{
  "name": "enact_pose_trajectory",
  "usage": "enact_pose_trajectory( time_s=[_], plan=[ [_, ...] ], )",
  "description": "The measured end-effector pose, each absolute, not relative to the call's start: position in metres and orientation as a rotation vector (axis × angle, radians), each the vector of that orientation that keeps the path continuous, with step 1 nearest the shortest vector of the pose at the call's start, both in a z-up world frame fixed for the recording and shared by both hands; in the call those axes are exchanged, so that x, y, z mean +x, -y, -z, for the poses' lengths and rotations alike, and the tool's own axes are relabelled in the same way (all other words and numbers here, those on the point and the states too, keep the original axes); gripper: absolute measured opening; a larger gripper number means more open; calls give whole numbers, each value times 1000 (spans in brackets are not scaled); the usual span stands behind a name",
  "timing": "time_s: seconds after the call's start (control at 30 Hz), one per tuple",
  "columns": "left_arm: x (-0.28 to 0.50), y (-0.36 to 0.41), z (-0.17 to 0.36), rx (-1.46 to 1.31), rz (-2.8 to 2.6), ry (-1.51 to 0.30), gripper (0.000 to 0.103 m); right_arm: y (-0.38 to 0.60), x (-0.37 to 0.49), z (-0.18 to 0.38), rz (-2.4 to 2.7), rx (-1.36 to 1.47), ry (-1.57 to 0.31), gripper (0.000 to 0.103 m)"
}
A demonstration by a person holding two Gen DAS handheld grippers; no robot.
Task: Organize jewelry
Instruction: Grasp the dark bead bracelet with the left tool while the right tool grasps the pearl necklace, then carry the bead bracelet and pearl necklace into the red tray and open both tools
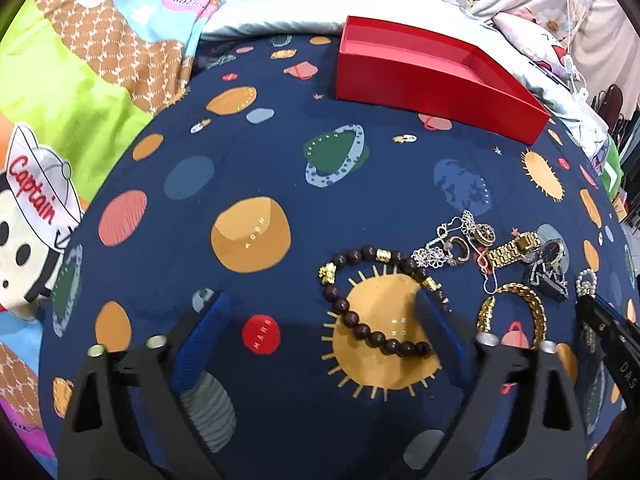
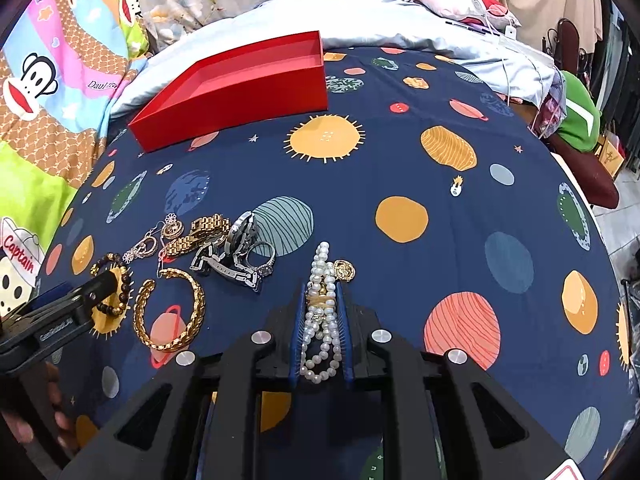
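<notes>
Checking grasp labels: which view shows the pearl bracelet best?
Right wrist view: the pearl bracelet lies centred, pinched between the pads of the right hand-held gripper. The left wrist view catches only a few pearls at its right edge, above that gripper's dark tip.

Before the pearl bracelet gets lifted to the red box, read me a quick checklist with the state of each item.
1. Right gripper closed on the pearl bracelet: ok, the pads press on its strands.
2. Whole bracelet between the pads: not ok, one end sticks out past the fingertips.
3. Gold pendant free of the pearls: cannot tell, it lies against them.
4. Red box open: ok.
5. Box contents: cannot tell, the near wall hides the floor.
6. Left gripper out of the way: ok, open beside the dark bead bracelet.
</notes>
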State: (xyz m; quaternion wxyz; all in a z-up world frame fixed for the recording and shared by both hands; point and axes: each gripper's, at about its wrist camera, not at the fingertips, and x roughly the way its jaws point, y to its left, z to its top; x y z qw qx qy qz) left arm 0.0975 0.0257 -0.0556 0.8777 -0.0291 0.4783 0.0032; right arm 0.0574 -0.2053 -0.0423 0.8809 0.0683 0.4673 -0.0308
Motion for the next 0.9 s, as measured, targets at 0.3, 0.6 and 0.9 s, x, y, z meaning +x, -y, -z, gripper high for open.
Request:
enact_pose_trajectory(
  time_s=[0.3, 0.6, 0.9],
  plan=[
    [95, -23, 51, -38, 28, -953, 25, 205, 58, 43, 59, 155, -978, 14],
    [89, -24, 49, -124, 131, -978, 7, 201, 54, 39, 48, 148, -975, 14],
    [73, -15, 15, -153, 220, -941, 7, 201, 44, 9, 28, 152, -913, 14]
  ],
)
